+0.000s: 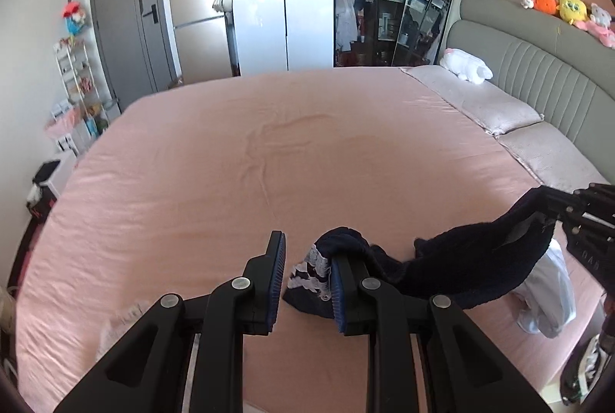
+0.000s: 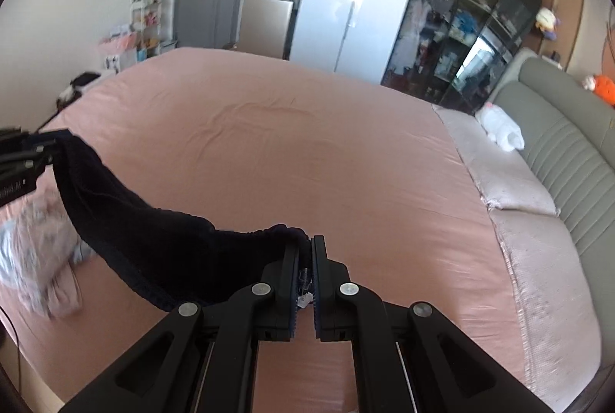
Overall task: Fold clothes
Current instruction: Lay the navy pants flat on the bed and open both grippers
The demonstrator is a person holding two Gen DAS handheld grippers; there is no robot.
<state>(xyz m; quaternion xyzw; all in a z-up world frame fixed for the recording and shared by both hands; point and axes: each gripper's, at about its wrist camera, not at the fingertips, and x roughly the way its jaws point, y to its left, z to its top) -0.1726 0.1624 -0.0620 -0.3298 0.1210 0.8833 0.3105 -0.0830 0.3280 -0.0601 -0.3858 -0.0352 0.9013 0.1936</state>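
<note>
Navy garment [image 1: 472, 267] above pink bed [image 1: 269, 163], right jaws pinching it, left jaws spread.

Pink bed [image 1: 269, 151] bears pillows [image 1: 496, 105], pale clothes [image 1: 546, 297]

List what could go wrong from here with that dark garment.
1. The left gripper stands open, with the dark garment merely draped over one finger; that end may slide off.
2. The right gripper pinches only a thin edge, which could pull free.
3. The sagging middle hangs near the pale clothes and could drag them.
</note>
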